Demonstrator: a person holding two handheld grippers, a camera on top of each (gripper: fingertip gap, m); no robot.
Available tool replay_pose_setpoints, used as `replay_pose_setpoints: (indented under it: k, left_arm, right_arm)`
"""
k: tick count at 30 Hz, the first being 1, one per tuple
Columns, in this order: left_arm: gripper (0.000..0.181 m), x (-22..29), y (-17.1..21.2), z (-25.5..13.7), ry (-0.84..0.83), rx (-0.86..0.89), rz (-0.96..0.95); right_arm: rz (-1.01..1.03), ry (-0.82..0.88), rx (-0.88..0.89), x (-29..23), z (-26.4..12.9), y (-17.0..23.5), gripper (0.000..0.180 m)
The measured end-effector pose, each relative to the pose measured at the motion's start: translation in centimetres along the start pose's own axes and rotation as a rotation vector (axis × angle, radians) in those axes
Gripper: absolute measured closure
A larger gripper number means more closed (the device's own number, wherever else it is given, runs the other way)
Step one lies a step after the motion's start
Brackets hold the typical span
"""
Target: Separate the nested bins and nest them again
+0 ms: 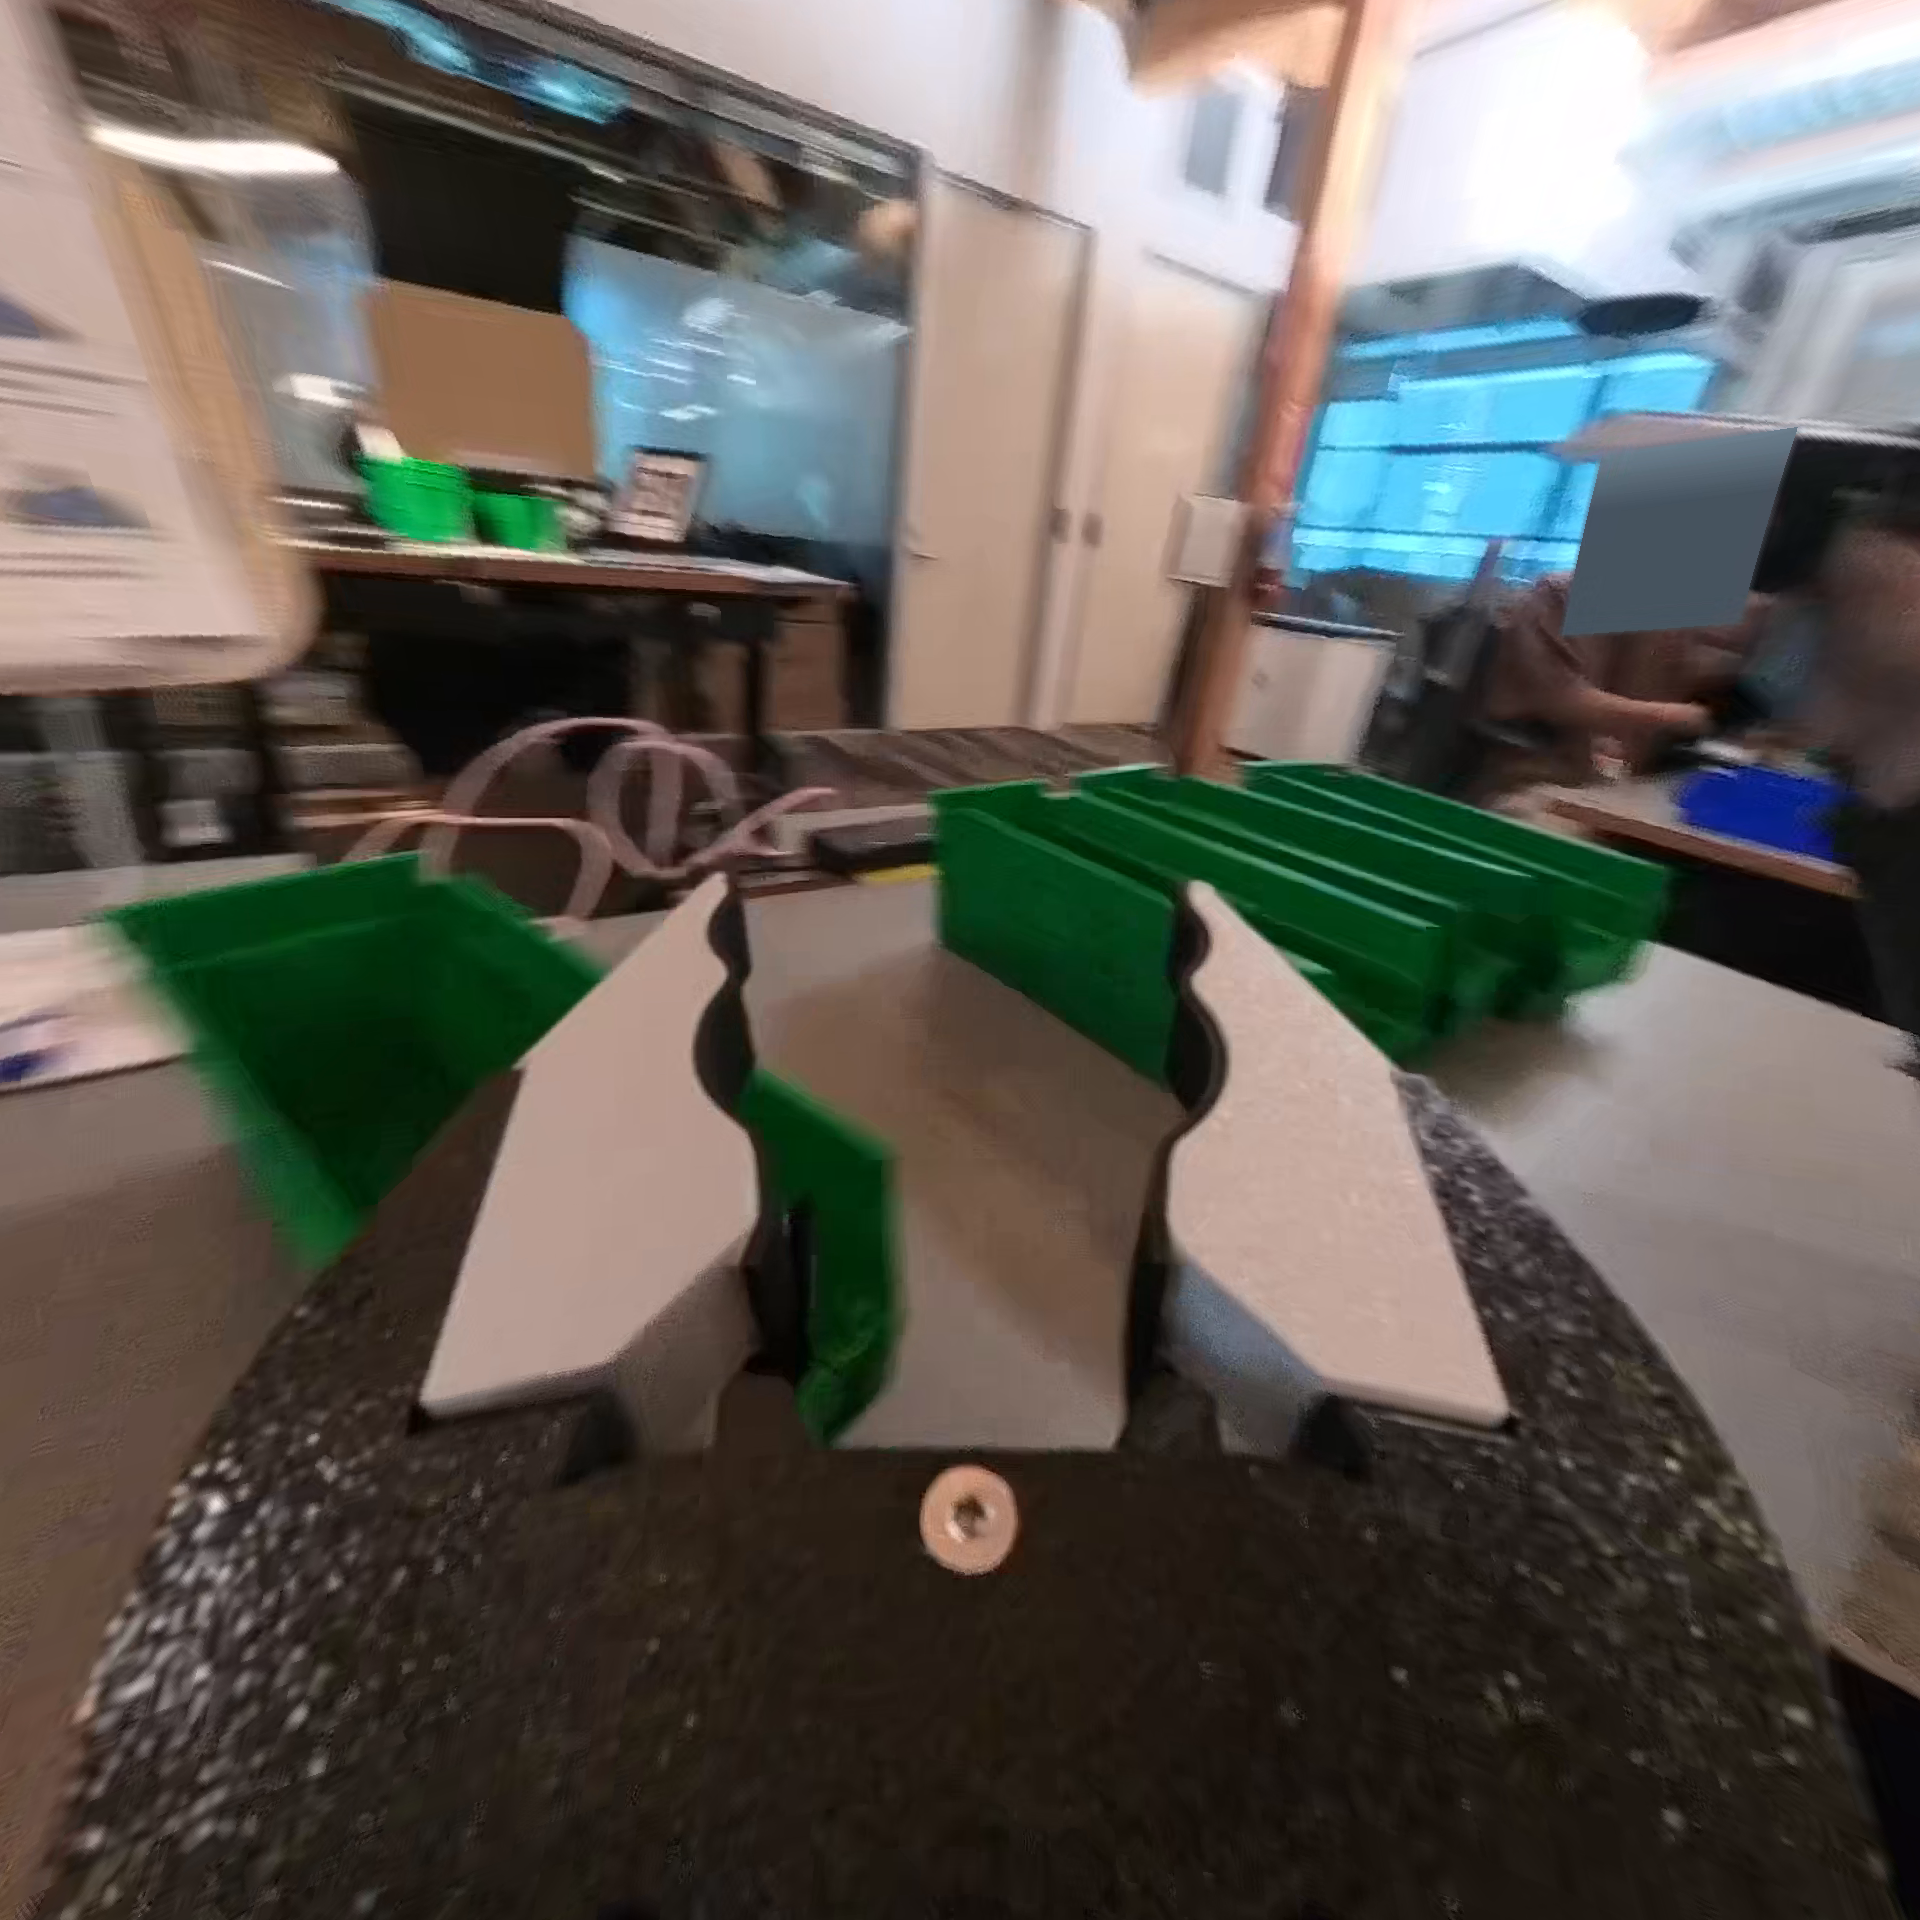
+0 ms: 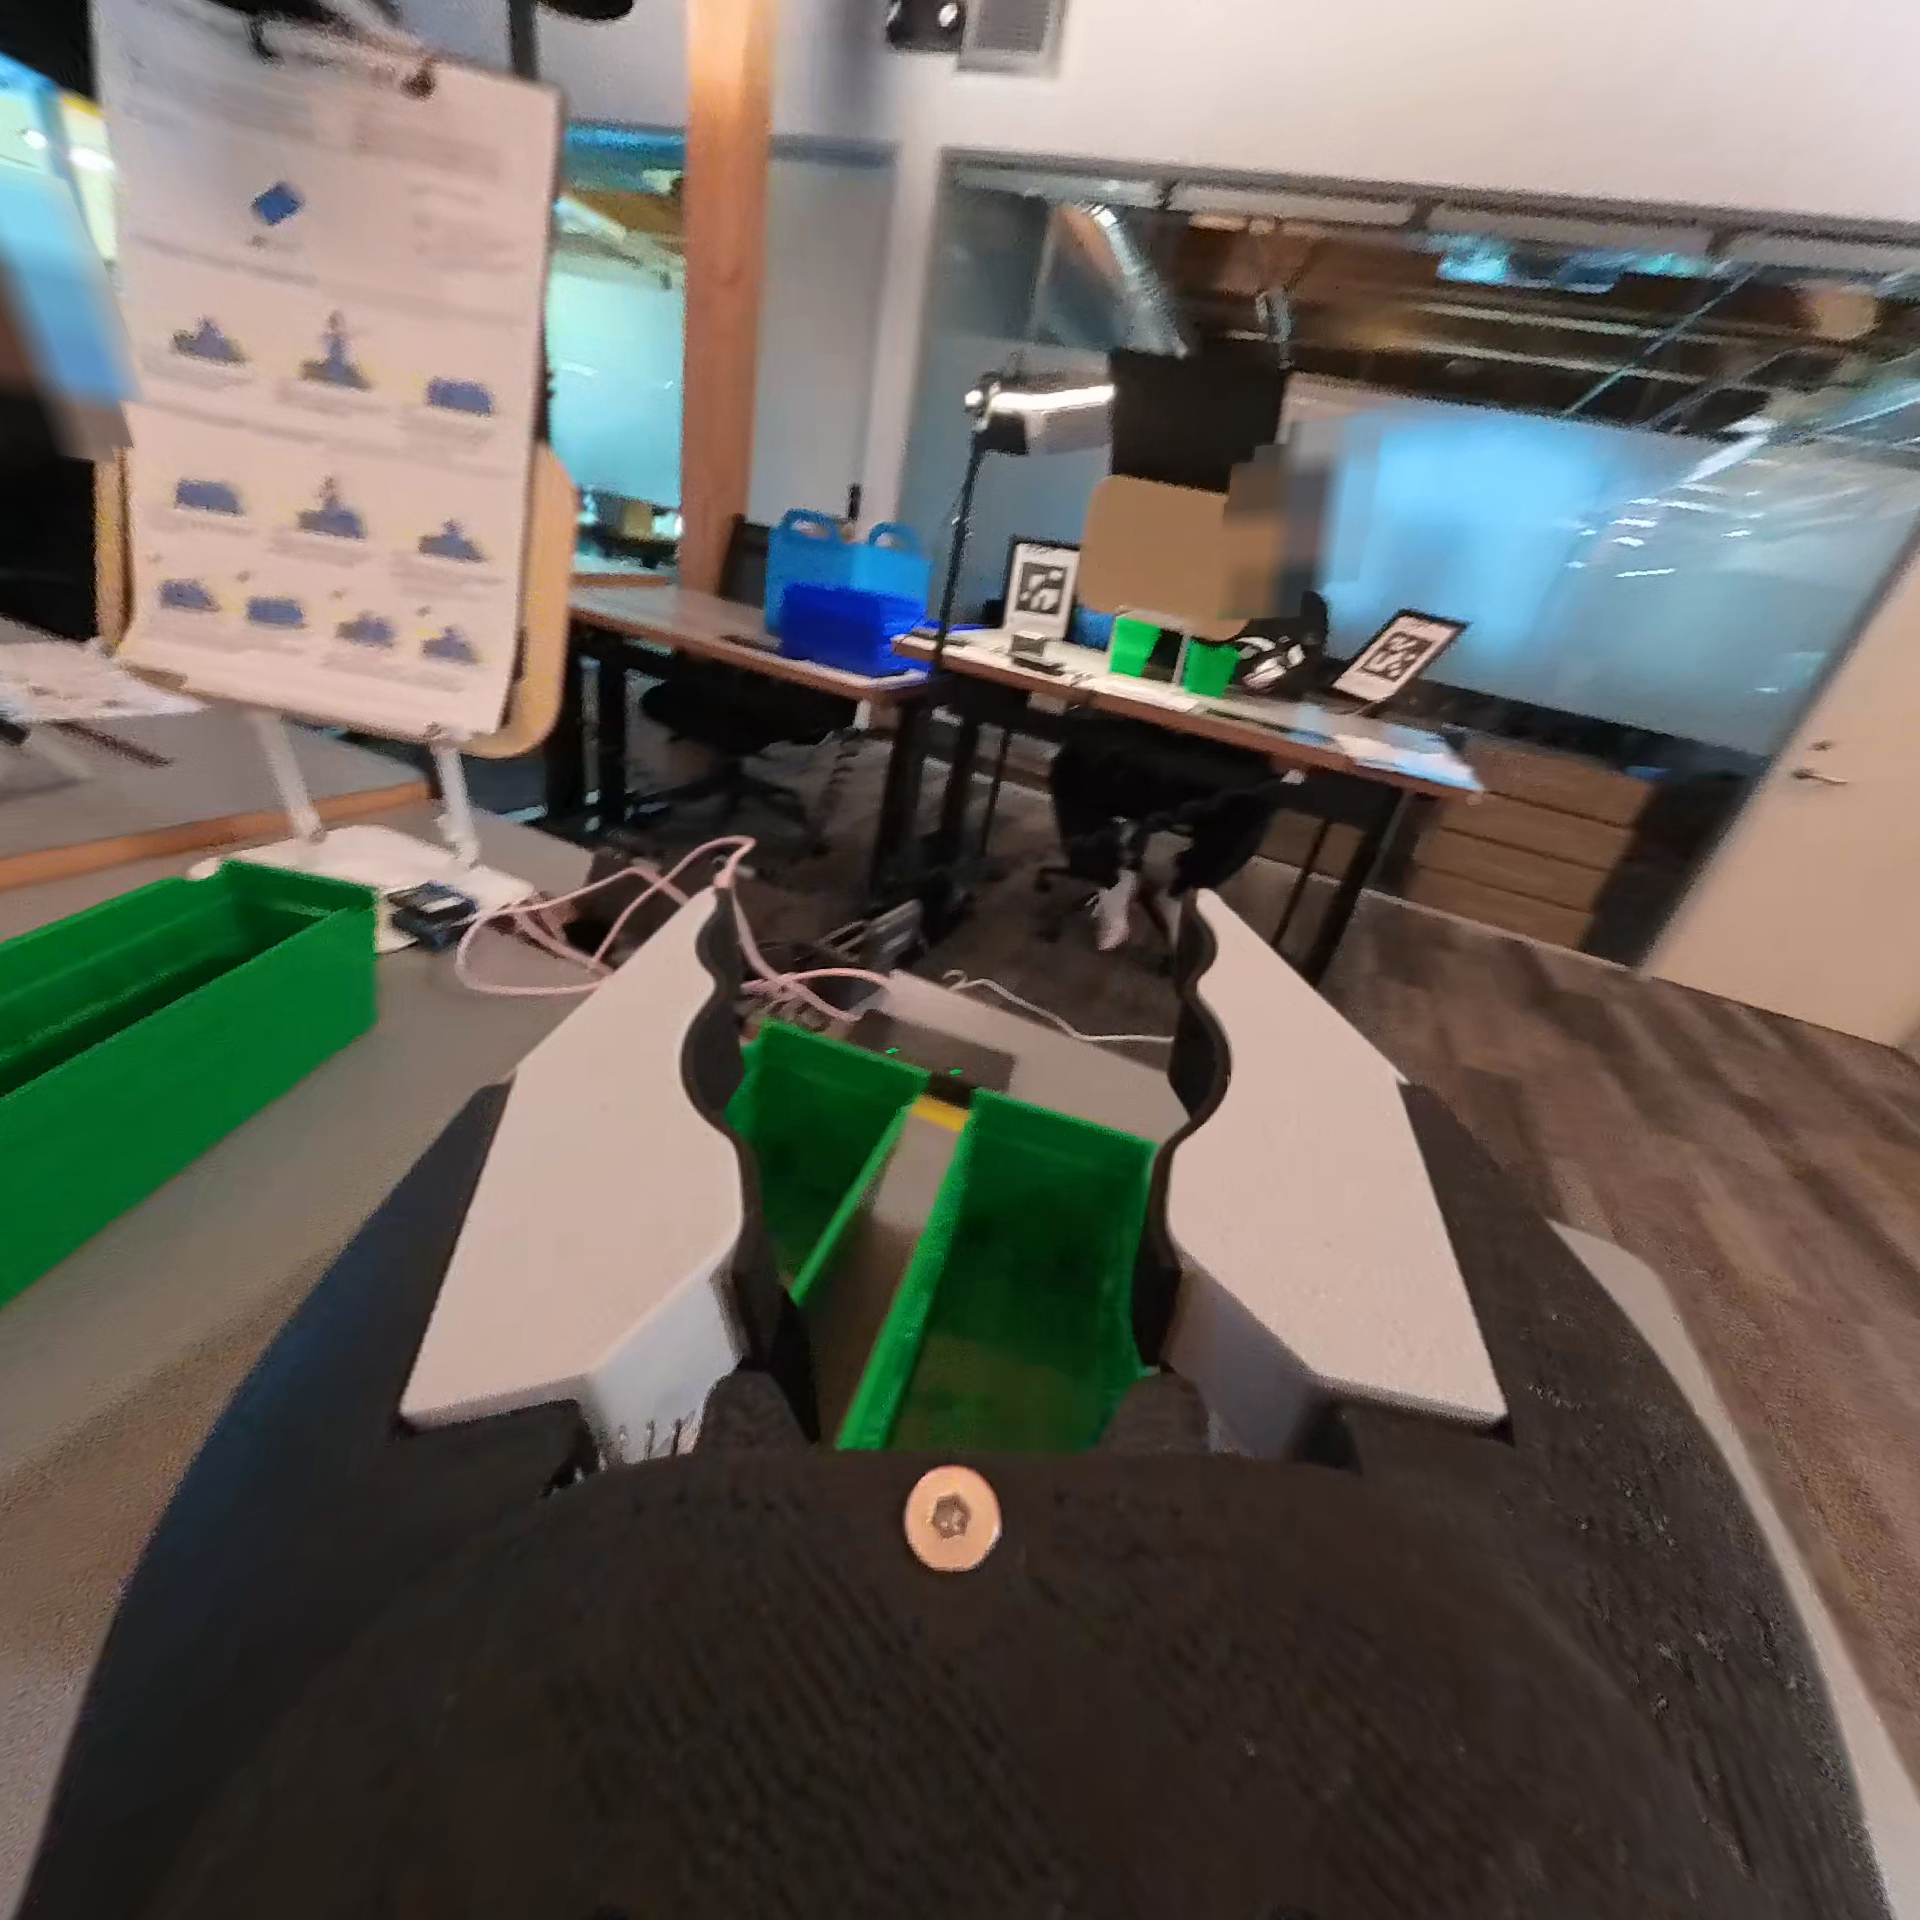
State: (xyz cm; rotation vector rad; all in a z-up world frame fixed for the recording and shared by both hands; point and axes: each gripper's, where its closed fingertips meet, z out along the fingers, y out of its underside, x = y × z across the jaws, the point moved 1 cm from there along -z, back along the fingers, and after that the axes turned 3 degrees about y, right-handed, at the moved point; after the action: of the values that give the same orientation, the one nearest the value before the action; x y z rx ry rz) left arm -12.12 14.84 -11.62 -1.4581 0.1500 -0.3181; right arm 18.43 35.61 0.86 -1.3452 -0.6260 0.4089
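In the left wrist view, my left gripper (image 1: 958, 899) is open, its jaws wide apart over the grey table (image 1: 1662, 1195). A green bin (image 1: 343, 1039) stands at the left, partly behind my left finger, and one of its walls shows between the fingers. Several long green bins (image 1: 1299, 914) lie side by side at the right. In the right wrist view, my right gripper (image 2: 956, 904) is open above two small green bins, one on the left (image 2: 821, 1143) and one on the right (image 2: 1029, 1278), with a gap between them. A long green bin (image 2: 177, 1029) lies at the left.
A pink cable (image 2: 623, 904) and a black device (image 2: 431, 909) lie at the table's far side. An instruction sheet on a white stand (image 2: 332, 395) rises at the back left. The table edge drops to the floor at the right (image 2: 1558, 1143). A person (image 1: 1558, 686) is at a far table.
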Motion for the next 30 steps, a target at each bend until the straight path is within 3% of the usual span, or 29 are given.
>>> replay_pose_setpoints:
  k: [2, 4, 8, 12, 16, 20, 23, 29, 30]
  left_arm:
    - [0.076, 5.2, -1.3, 3.3, 0.208, 0.093, -0.012]
    - [0.065, 8.0, -2.0, 6.6, 0.29, 0.147, -0.029]
    - [0.033, 7.1, 3.0, 16.0, 0.166, -0.274, -0.123]
    - [0.028, 6.3, 8.9, 22.3, 0.068, -0.69, -0.316]
    - [0.052, 6.2, 12.0, 25.5, -0.019, -0.918, -0.368]
    - [0.088, 5.0, 14.1, 25.8, -0.142, -1.093, -0.307]
    - [0.128, 5.2, 15.0, 26.1, -0.147, -1.102, -0.326]
    - [0.177, 4.4, 15.6, 26.1, -0.144, -1.116, -0.282]
    - [0.177, 4.4, 15.3, 26.3, -0.11, -1.078, -0.32]
  right_arm:
    - [0.018, 0.03, 0.034, 3.0, -0.7, -0.9, 0.097]
    - [0.031, 0.055, 0.076, 5.1, -1.6, -1.4, 0.098]
    - [0.007, 0.098, 0.156, 8.1, -3.1, -2.4, 0.104]
    - [-0.01, 0.169, 0.165, 10.9, -4.0, -2.4, 0.106]
    - [0.08, 0.155, 0.147, 12.7, -4.4, -1.6, 0.106]
    - [0.149, 0.118, 0.15, 13.5, -4.3, -1.1, 0.106]
    - [0.19, 0.075, 0.128, 13.5, -4.0, -0.5, 0.107]
    - [0.188, 0.082, 0.055, 14.3, -3.8, 1.0, 0.108]
    - [0.189, 0.086, 0.054, 14.4, -3.9, 1.1, 0.109]
